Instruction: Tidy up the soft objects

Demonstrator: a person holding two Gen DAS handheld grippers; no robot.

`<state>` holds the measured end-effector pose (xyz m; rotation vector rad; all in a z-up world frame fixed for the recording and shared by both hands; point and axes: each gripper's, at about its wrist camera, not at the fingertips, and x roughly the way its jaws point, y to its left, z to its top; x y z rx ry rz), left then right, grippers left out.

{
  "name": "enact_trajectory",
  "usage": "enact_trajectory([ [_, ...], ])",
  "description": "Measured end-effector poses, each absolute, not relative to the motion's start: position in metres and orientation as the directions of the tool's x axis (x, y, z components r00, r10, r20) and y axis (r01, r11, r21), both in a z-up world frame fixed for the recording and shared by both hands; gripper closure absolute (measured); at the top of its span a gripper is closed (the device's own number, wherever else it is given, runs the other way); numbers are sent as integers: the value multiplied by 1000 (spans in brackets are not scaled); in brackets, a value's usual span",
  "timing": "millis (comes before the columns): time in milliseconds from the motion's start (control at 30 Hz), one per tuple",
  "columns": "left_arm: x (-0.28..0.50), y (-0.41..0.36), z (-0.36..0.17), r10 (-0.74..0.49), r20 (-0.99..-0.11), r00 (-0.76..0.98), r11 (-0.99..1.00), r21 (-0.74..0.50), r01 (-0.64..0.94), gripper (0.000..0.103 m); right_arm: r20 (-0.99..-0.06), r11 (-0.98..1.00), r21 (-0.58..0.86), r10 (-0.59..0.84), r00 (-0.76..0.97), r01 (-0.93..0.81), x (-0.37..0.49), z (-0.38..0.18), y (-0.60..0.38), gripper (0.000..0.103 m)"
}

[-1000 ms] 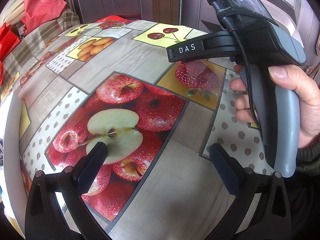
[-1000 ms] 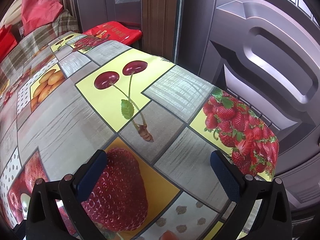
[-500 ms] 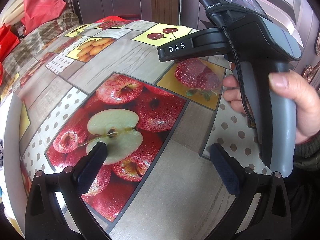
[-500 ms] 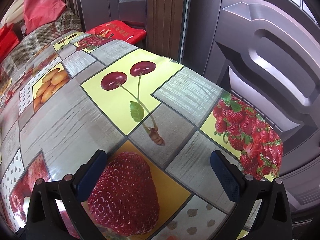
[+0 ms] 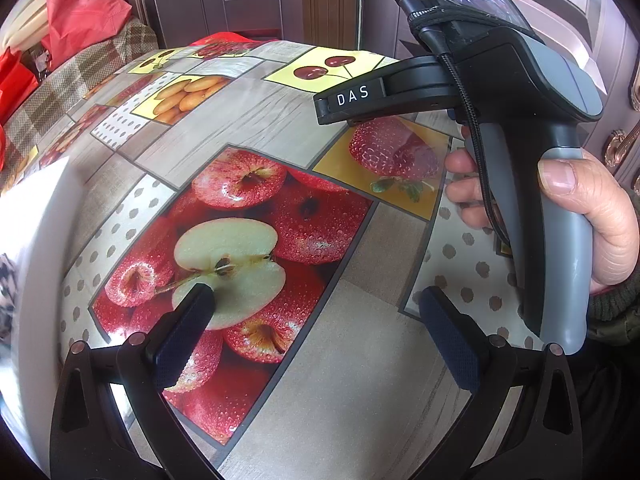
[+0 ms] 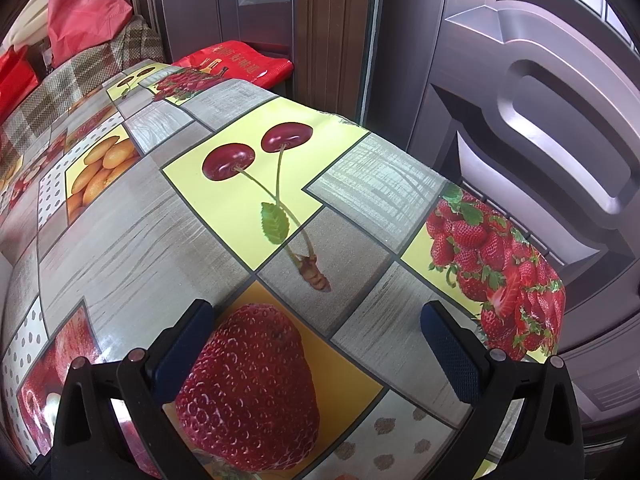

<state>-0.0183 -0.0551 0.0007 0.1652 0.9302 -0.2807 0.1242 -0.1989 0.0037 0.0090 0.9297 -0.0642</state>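
Left wrist view: left tool [image 5: 316,316] wide open, nothing between its bumpy blue pads [image 5: 182,336], held low over the bench [image 5: 360,360]. Right tool [image 6: 316,332] open too and empty, gripped by a hand [image 5: 588,216] on a smooth grey handle. Both probably spread like that to be ready for a grab. Shiny cloth with apples, cherries and strawberries — flat and slick. No soft thing clearly in sight; maybe the spotted bit [image 5: 8,292] at the far left edge, past a white rim [image 5: 36,240] — too blurry to tell.
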Motion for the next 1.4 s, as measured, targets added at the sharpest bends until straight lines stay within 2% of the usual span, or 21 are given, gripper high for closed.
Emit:
enact_trajectory([
  [1400,-17,-60,1,-185,-808,560,942,18,336,1,-802,998,-19,-53,595,64,124,4,-198,0],
])
